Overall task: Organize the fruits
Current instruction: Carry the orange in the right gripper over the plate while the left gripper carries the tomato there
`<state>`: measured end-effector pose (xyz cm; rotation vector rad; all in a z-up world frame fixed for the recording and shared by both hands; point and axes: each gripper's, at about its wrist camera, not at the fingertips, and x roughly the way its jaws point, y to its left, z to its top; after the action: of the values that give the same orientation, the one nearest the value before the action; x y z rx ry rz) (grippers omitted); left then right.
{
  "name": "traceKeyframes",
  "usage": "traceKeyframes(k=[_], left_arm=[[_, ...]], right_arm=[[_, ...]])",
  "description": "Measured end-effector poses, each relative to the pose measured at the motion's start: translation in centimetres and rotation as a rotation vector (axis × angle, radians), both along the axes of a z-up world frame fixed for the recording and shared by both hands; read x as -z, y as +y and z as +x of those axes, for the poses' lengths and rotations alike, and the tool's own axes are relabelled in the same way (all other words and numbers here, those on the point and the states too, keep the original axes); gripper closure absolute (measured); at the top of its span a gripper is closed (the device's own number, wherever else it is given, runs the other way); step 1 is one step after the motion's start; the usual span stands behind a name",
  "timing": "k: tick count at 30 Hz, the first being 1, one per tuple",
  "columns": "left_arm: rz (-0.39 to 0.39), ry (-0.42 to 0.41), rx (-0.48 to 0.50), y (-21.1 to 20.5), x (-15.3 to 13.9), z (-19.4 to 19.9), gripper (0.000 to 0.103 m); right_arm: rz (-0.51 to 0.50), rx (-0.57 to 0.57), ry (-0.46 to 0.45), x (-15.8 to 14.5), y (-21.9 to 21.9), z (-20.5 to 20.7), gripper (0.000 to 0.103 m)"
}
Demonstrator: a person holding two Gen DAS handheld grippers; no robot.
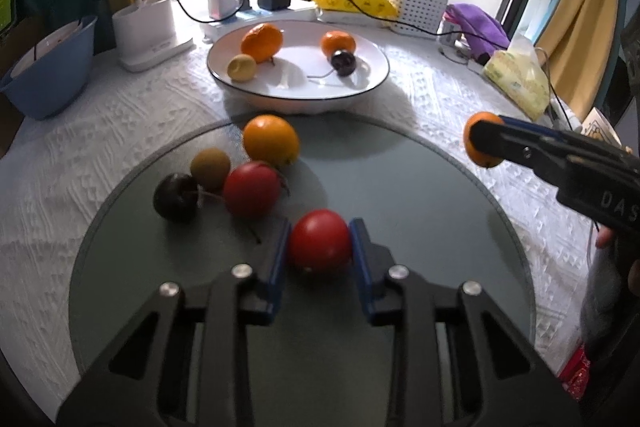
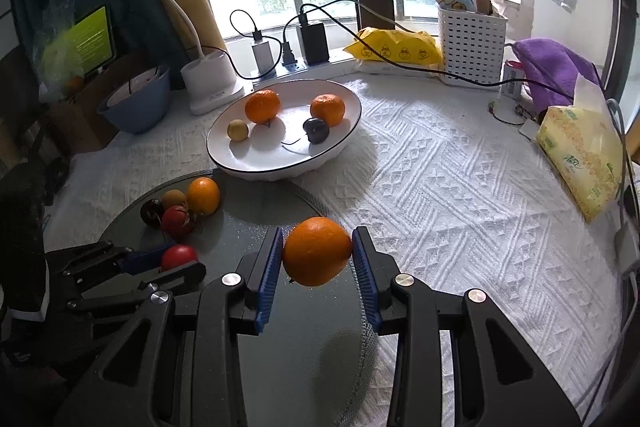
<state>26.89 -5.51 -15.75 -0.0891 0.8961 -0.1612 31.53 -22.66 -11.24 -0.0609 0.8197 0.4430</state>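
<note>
My left gripper (image 1: pixel 320 231) is shut on a round red fruit (image 1: pixel 320 249) that rests on the dark glass disc (image 1: pixel 400 187). Beside it on the disc lie another red fruit (image 1: pixel 251 189), a dark plum (image 1: pixel 175 197), a brownish fruit (image 1: pixel 210 169) and an orange (image 1: pixel 271 141). Lifted above the disc's right edge, my right gripper (image 2: pixel 318 247) is shut on an orange (image 2: pixel 316 257). Behind the disc, the white plate (image 2: pixel 224 159) holds two oranges, a small yellow fruit (image 2: pixel 238 129) and a dark plum (image 2: pixel 316 130).
A blue bowl (image 1: pixel 52 75) and a white lamp base (image 1: pixel 146 27) stand at the back left. Chargers with cables, a yellow bag (image 2: pixel 396 47) and a white basket (image 2: pixel 472 47) line the window sill. At the right lie a tissue pack (image 2: pixel 580 155) and a purple cloth (image 2: pixel 552 63).
</note>
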Motion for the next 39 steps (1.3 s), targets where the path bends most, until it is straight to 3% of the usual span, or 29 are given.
traceKeyframes(k=[26,39], left_arm=[[-0.072,-0.134,0.027,2.7,-5.2,-3.7,0.073],[-0.079,-0.186,0.030,4.8,-7.2,-2.3,0.073]], right_arm=[[-0.038,-0.024,-0.079,-3.2,2.2,-2.4,0.065],[-0.064,-0.050,-0.110,-4.8,4.7,-0.7,0.065]])
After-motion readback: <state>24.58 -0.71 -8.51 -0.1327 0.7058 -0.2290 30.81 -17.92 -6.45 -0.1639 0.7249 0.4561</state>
